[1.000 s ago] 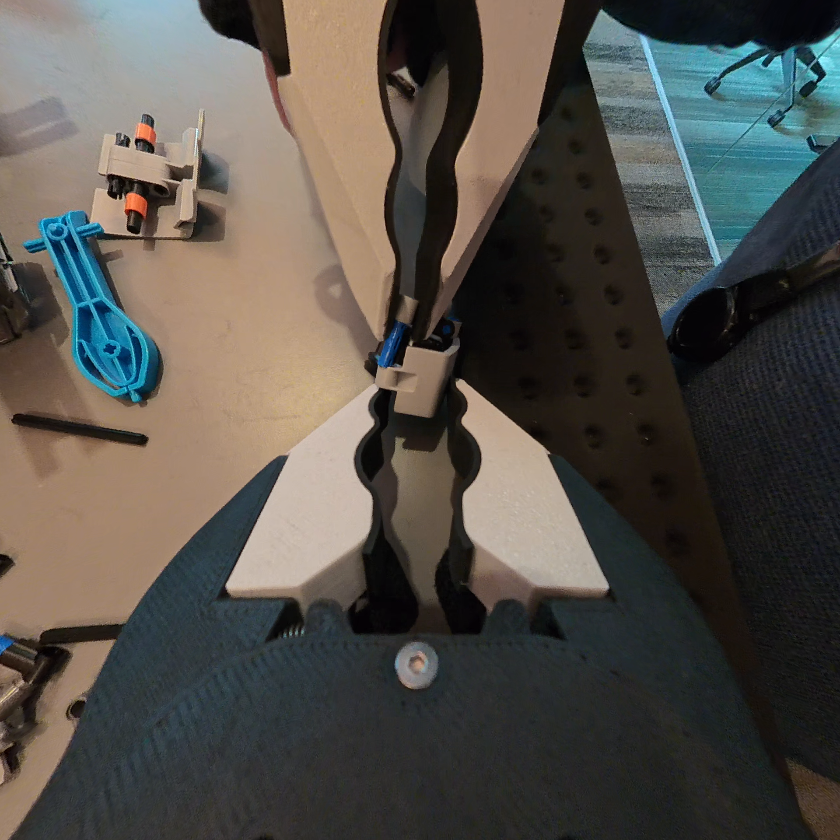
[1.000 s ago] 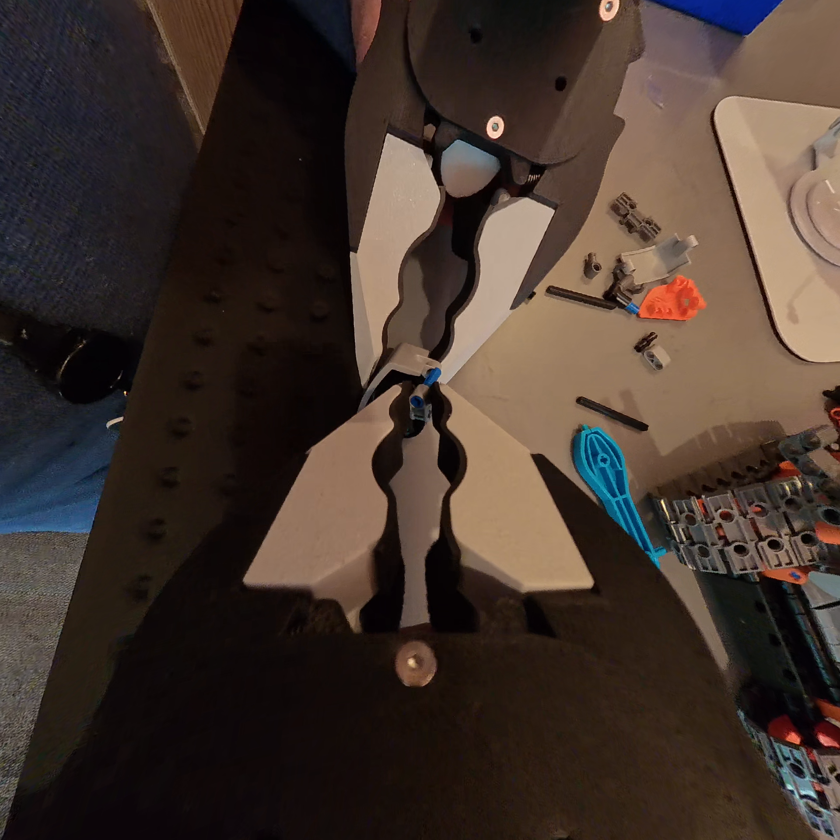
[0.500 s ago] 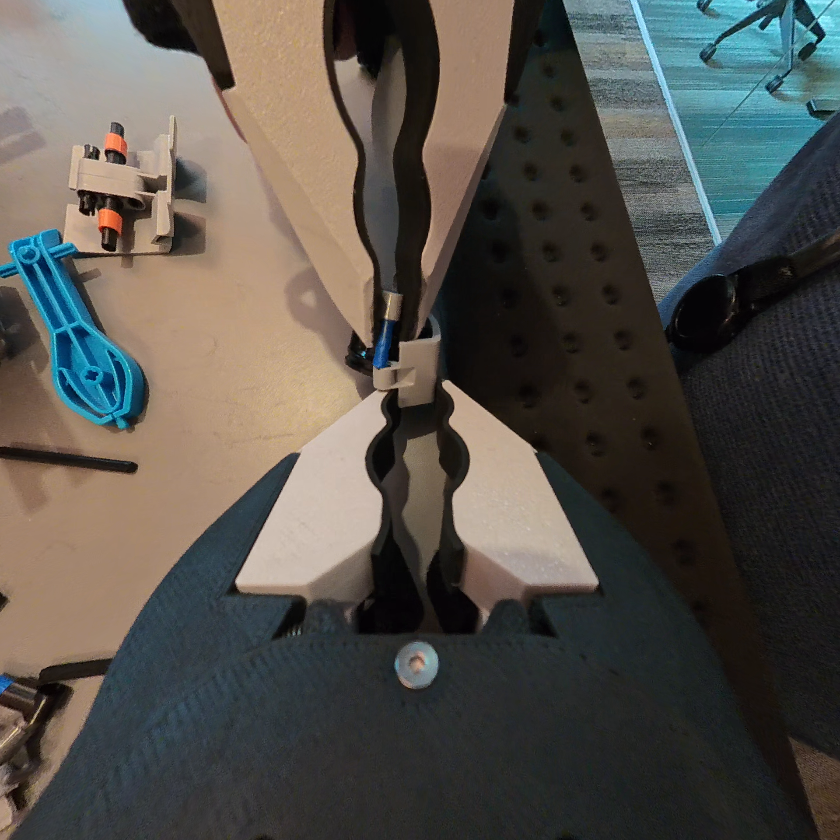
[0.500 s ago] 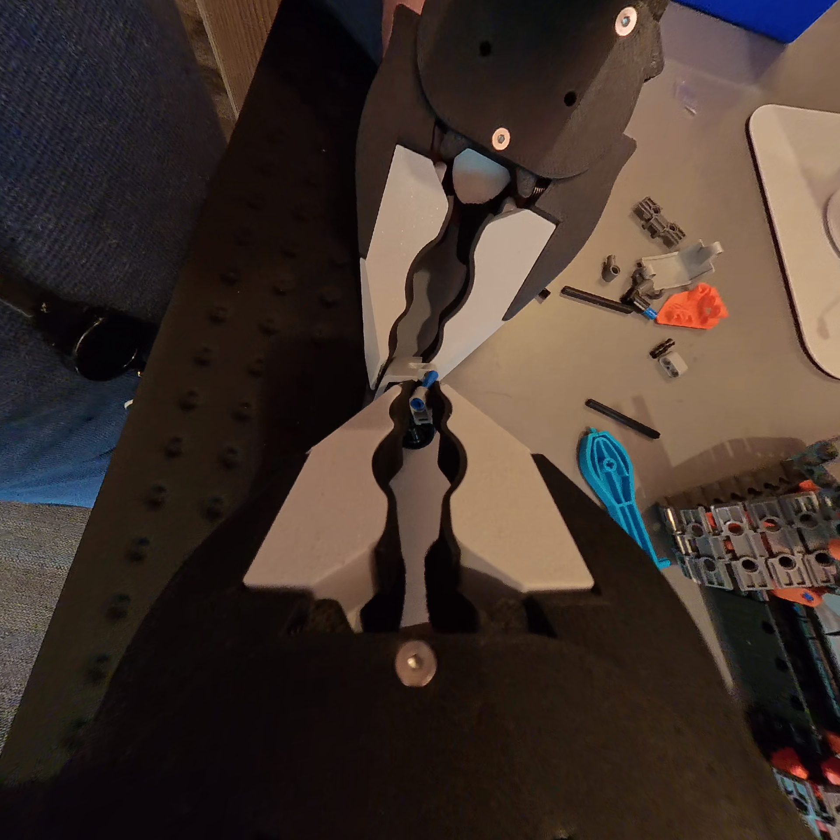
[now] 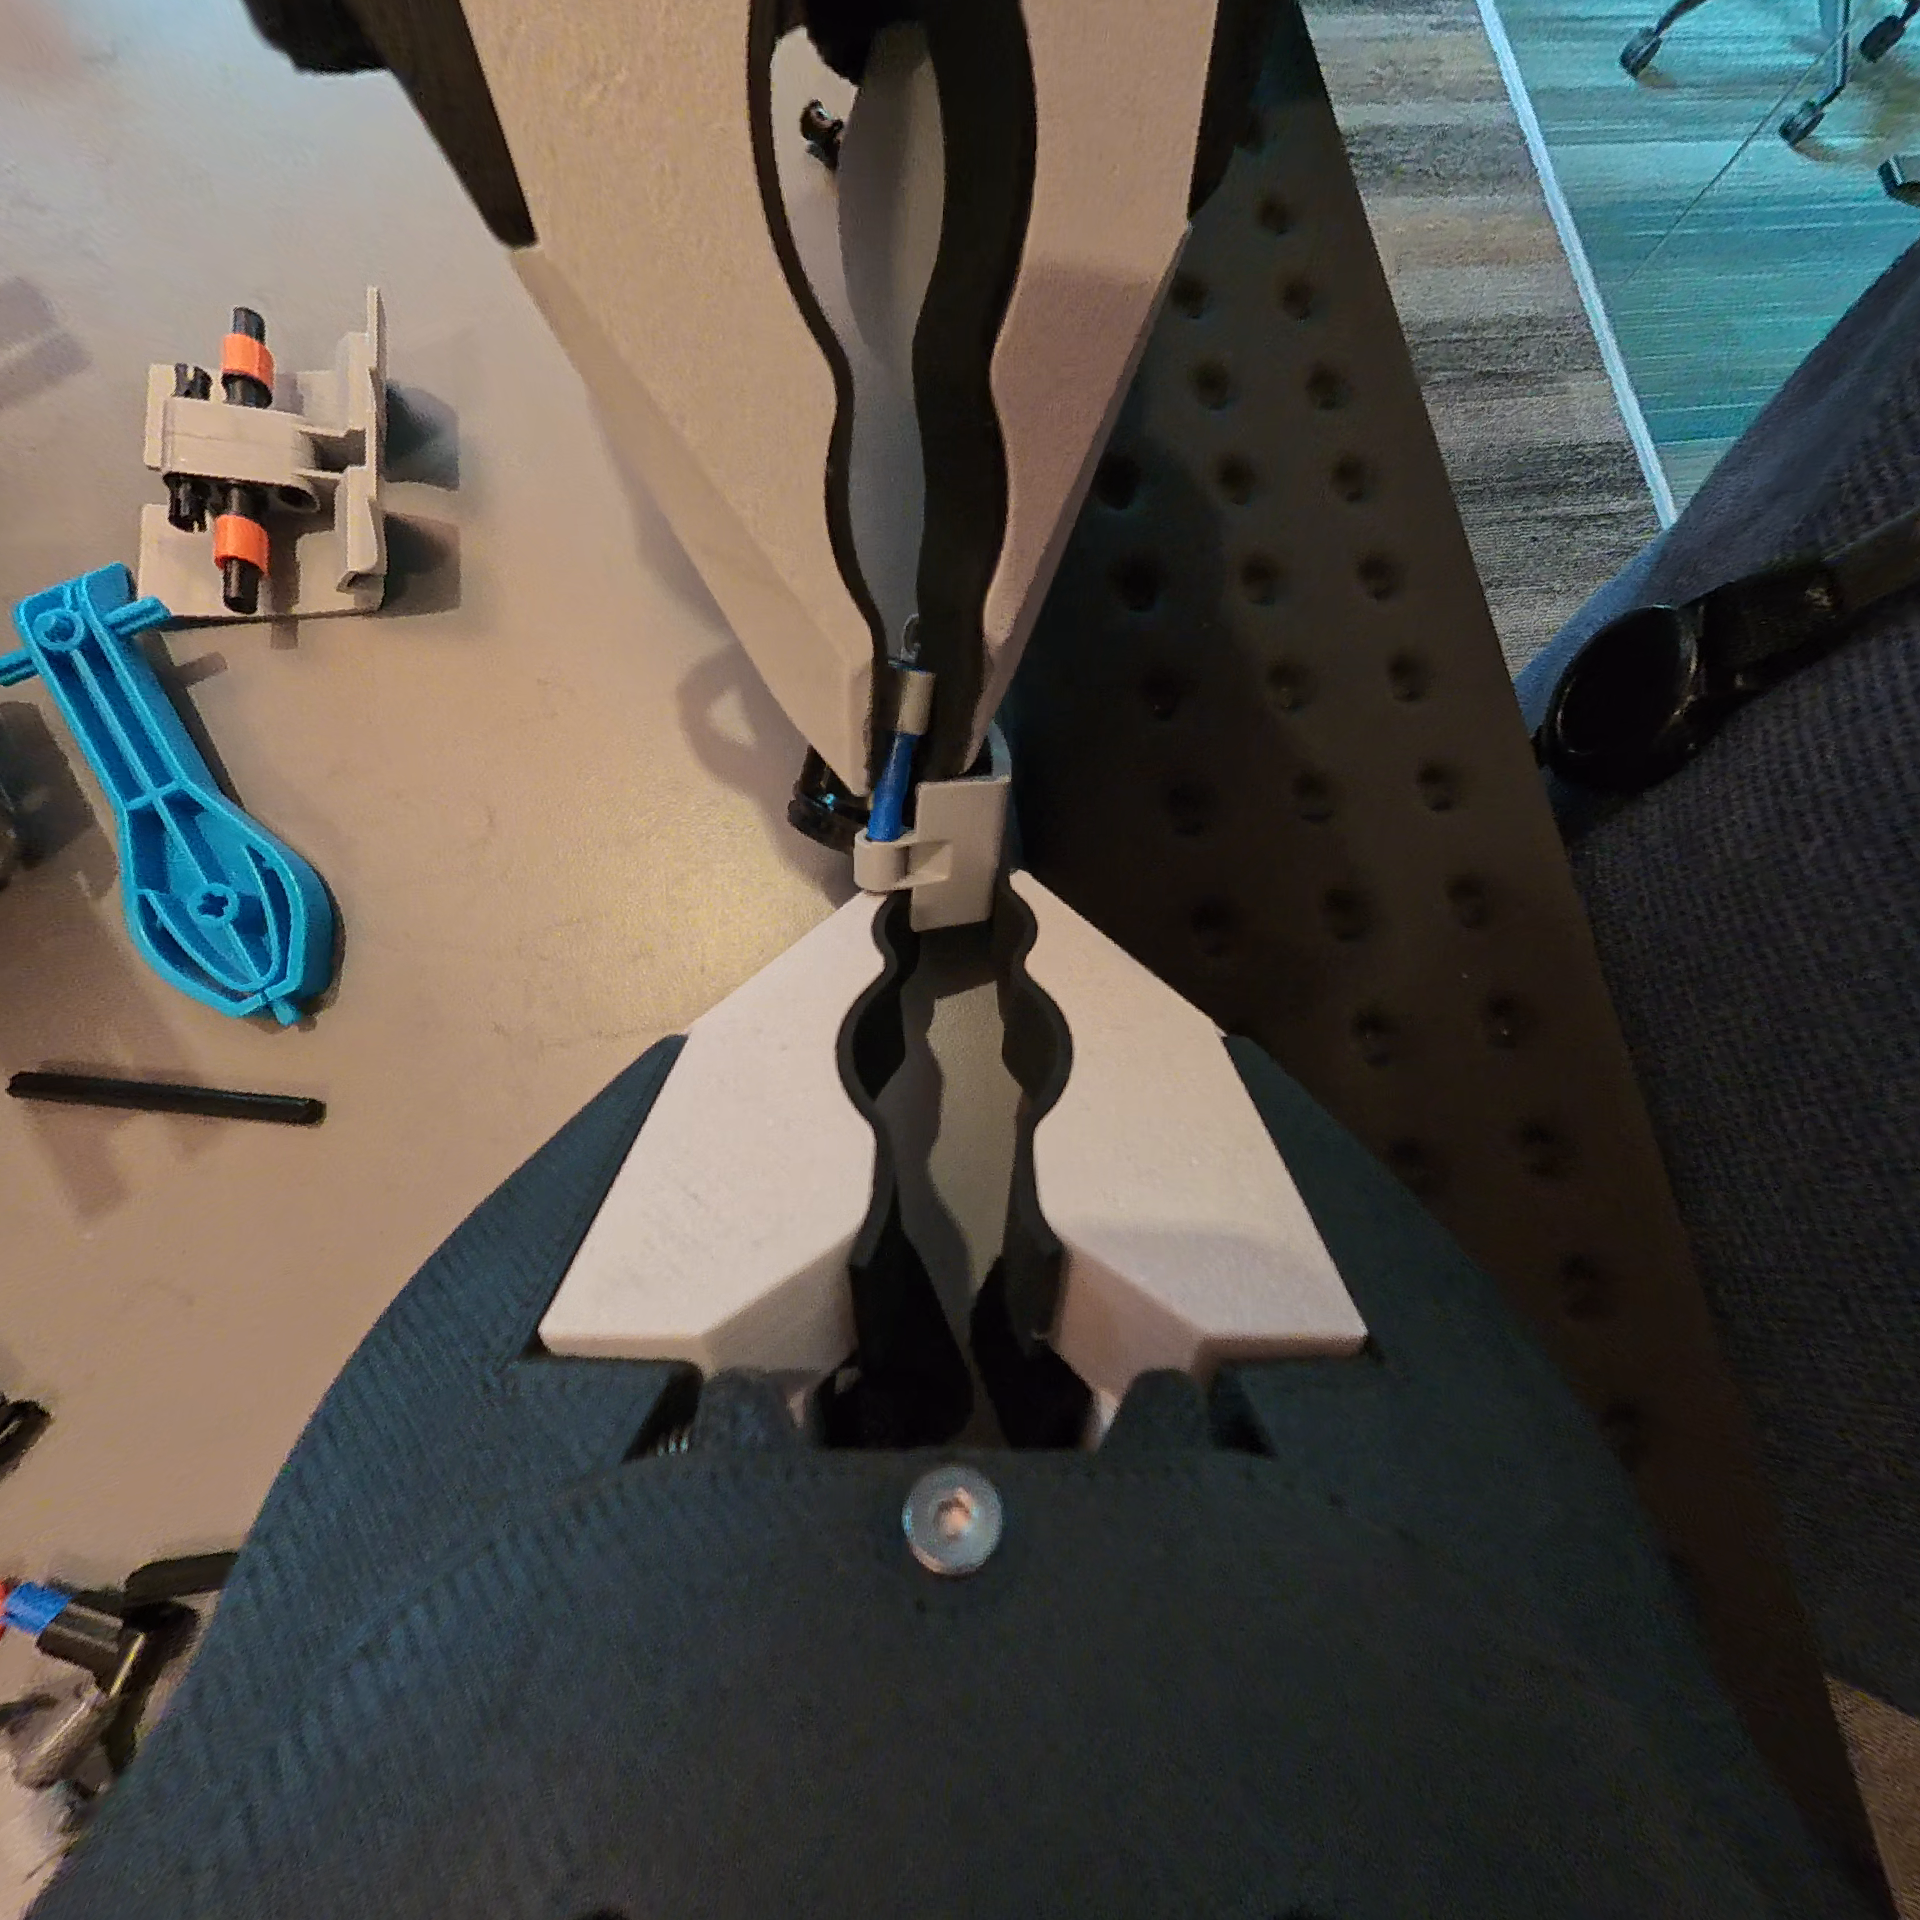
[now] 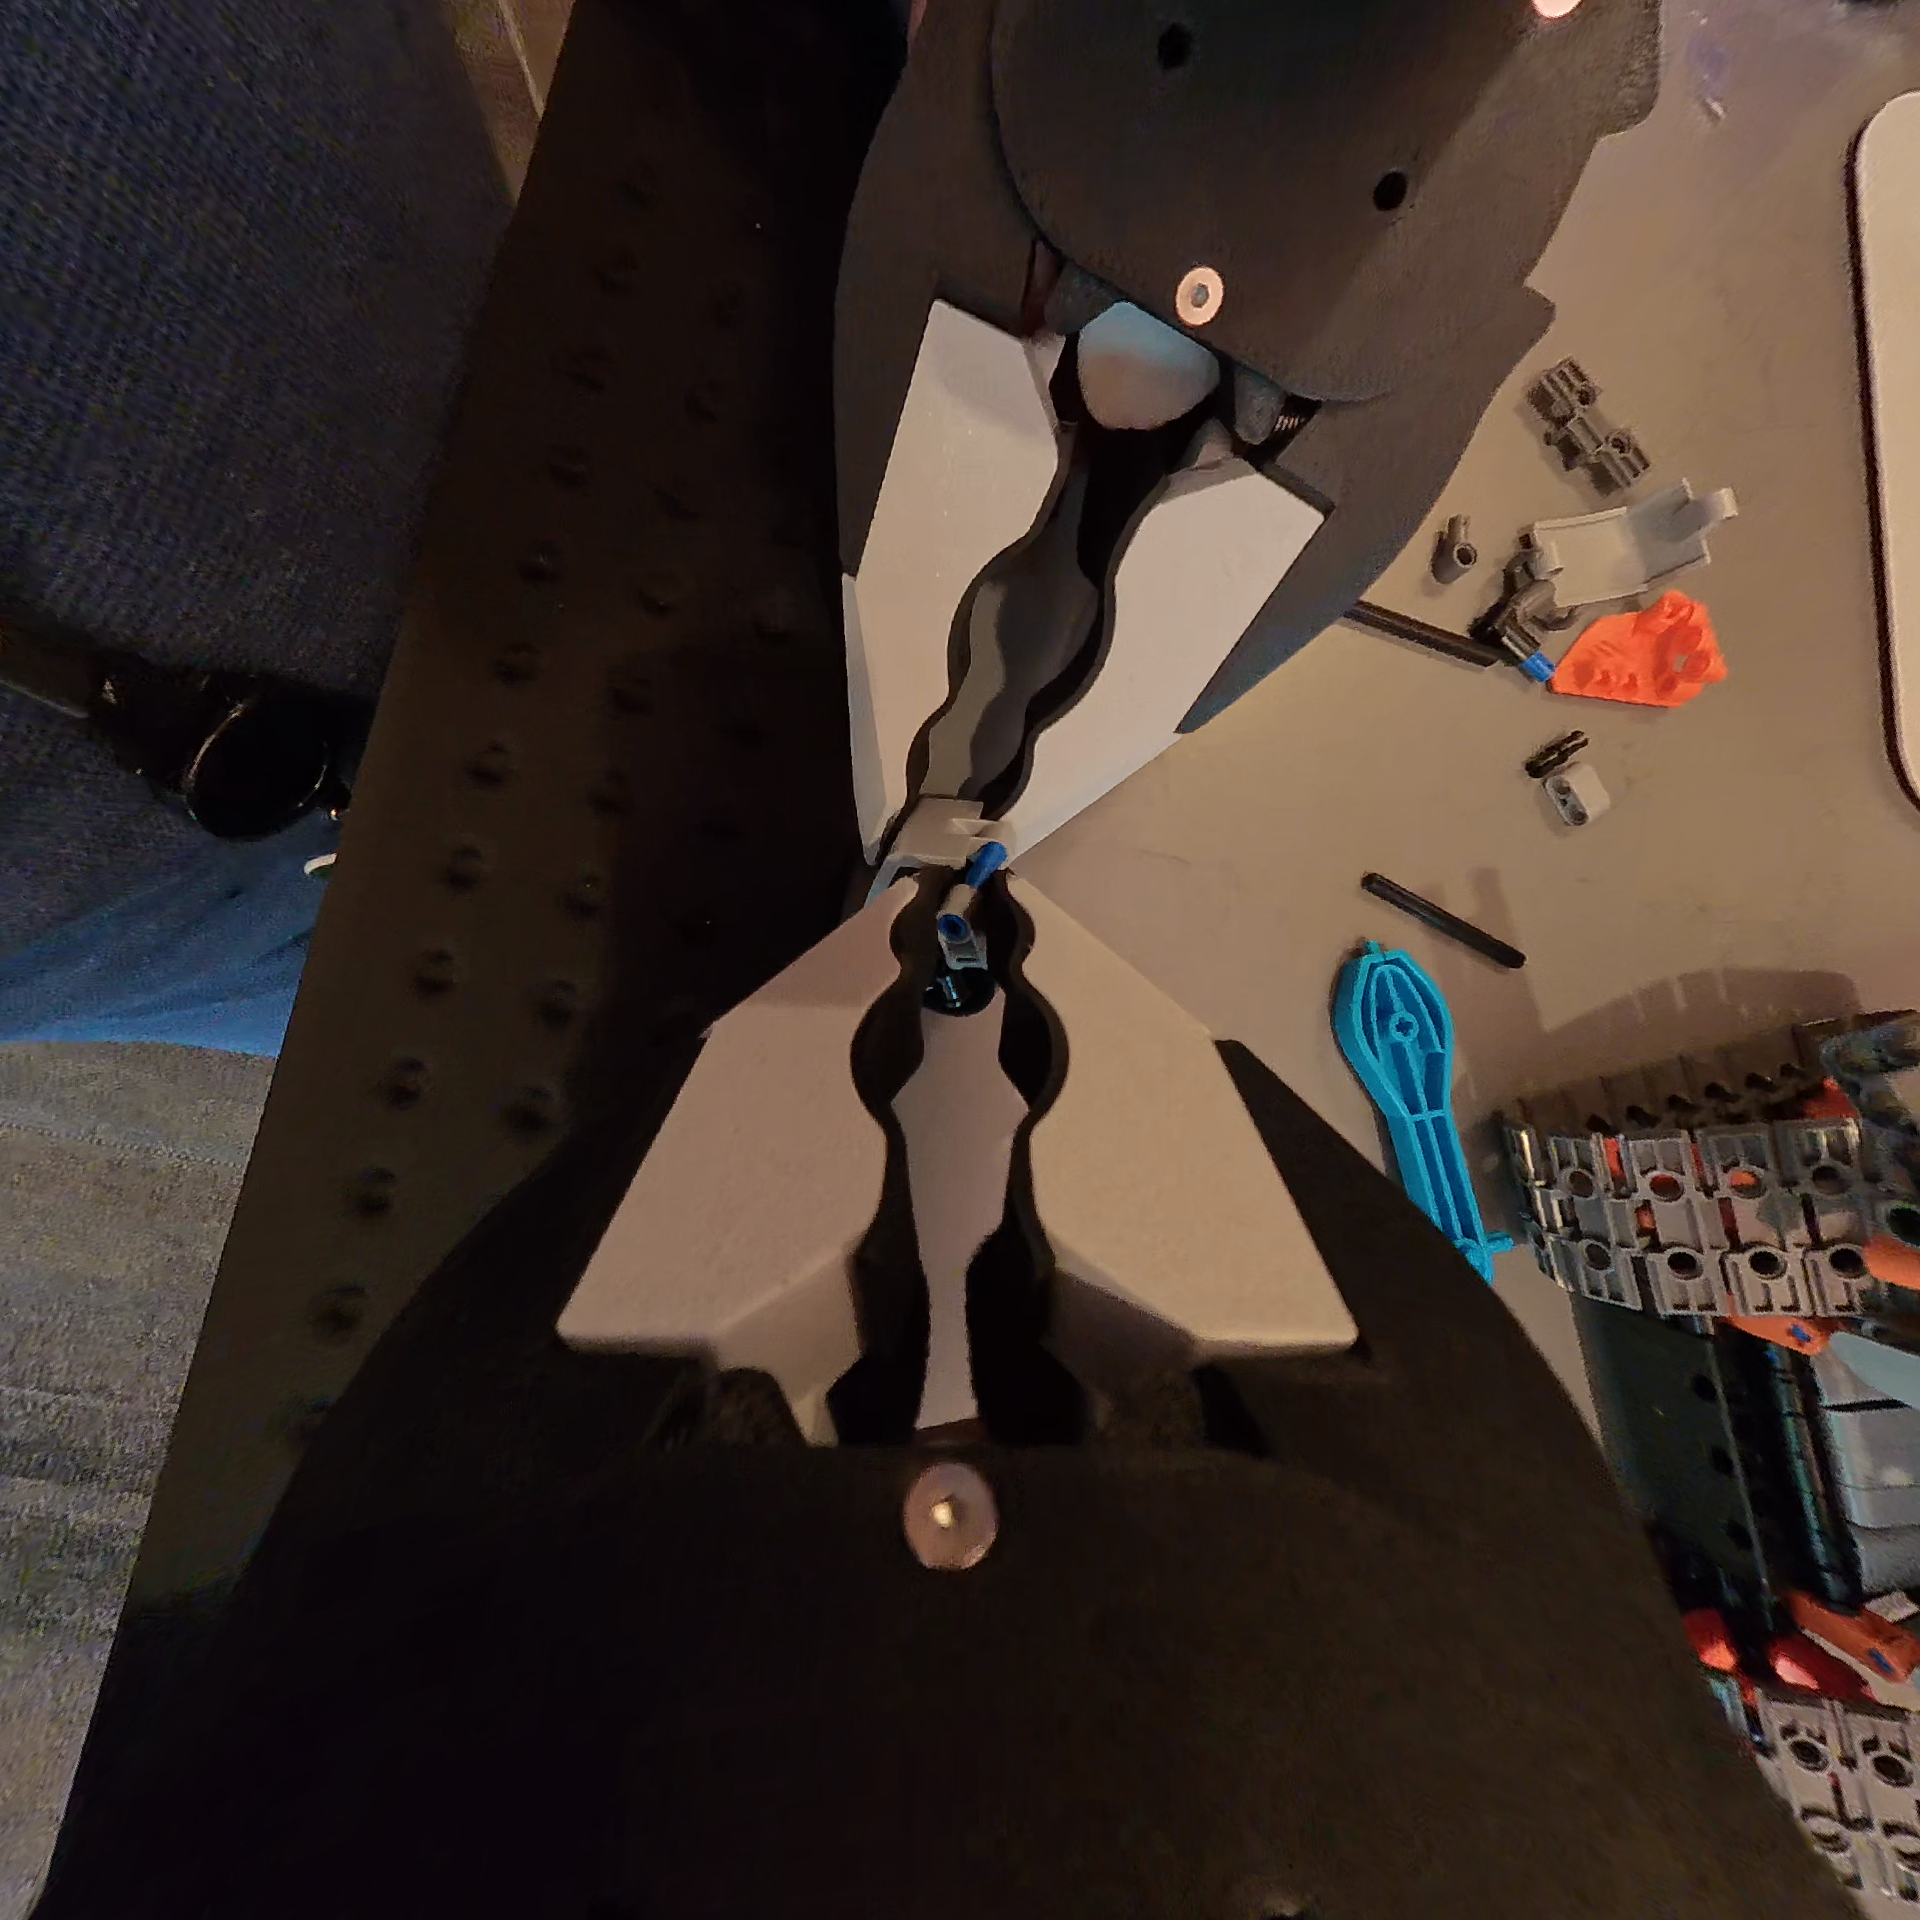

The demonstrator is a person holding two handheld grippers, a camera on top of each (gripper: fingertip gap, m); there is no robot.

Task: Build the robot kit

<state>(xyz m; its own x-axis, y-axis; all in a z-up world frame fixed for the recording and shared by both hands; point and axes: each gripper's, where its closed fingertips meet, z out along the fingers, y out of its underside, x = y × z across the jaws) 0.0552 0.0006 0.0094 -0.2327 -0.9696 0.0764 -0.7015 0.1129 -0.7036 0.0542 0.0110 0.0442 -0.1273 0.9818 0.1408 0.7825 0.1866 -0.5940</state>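
Note:
My left gripper (image 5: 951,920) is shut on a small grey panel piece (image 5: 961,842) with a clip loop on its left side. My right gripper (image 5: 920,743) comes in from the top, tip to tip with it, shut on a small grey connector with a blue pin (image 5: 888,795). The pin's end sits in the clip loop. In the right wrist view my right gripper (image 6: 956,894) holds the connector and pin (image 6: 958,935), and the left gripper (image 6: 951,821) holds the grey piece (image 6: 935,842) just beyond. Both hover over the table's near edge.
A blue lever tool (image 5: 177,821), a grey block with orange bushes (image 5: 270,468) and a black axle (image 5: 166,1099) lie on the table to the left. A grey and orange tracked build (image 6: 1714,1205), an orange piece (image 6: 1642,655) and a white tray (image 6: 1886,416) are nearby. A black perforated strip (image 5: 1299,623) runs along the table edge. The tips of both grippers are at nearly the same place.
The two grippers have closed in on each other. The grey piece has turned edge-on and the blue pin now meets its clip loop. Both stay shut.

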